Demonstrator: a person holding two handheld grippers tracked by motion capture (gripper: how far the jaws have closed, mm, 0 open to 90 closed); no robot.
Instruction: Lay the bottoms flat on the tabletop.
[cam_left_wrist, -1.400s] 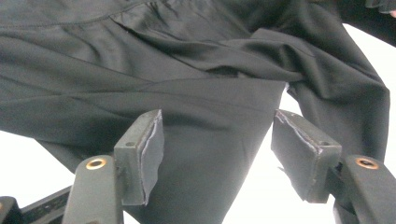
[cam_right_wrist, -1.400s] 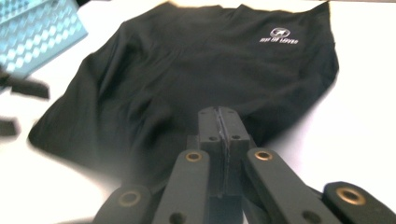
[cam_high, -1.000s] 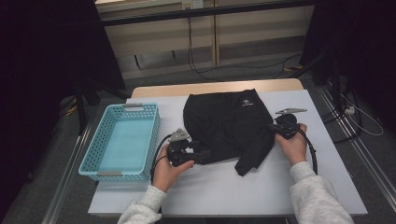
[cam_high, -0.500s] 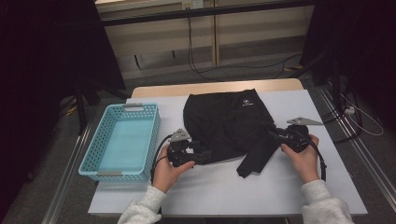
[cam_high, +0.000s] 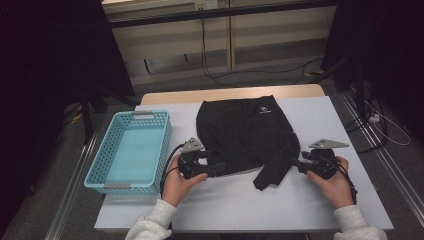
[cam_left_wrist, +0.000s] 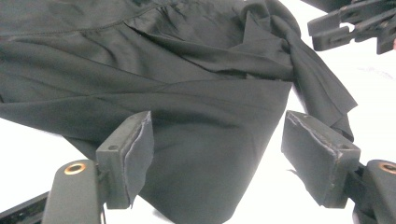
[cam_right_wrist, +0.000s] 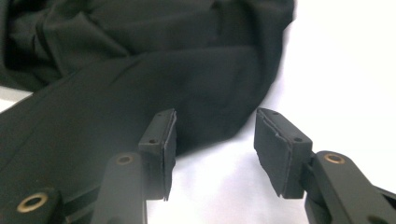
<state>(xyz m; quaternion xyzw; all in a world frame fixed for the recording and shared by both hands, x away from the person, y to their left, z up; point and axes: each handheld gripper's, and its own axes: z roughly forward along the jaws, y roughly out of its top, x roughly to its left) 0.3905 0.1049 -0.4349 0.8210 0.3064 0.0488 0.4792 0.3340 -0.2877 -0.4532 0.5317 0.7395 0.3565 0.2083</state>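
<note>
A black garment (cam_high: 245, 130) with a small white logo lies spread on the white table (cam_high: 240, 205); one sleeve (cam_high: 272, 172) trails toward me. My left gripper (cam_high: 216, 168) lies at the garment's near left hem. In the left gripper view its jaws have just been opening further, and my left gripper (cam_left_wrist: 217, 140) stands open with the garment (cam_left_wrist: 163, 70) between the pads, untouched. My right gripper (cam_high: 296, 162) sits just right of the sleeve. Its jaws have also just been opening; my right gripper (cam_right_wrist: 215, 126) is open, with the garment (cam_right_wrist: 116, 70) edge just ahead of the pads.
A turquoise perforated basket (cam_high: 162, 145) stands empty at the table's left edge. Bare white table lies near me and to the right of the garment. Beyond the table are a wooden strip, floor cables and dark stands. The right gripper (cam_left_wrist: 355, 23) shows far off in the left gripper view.
My right hand has slid back toward me and to the right, off the garment's right side, and its jaws have opened and let go of the cloth. The left hand has stayed put.
</note>
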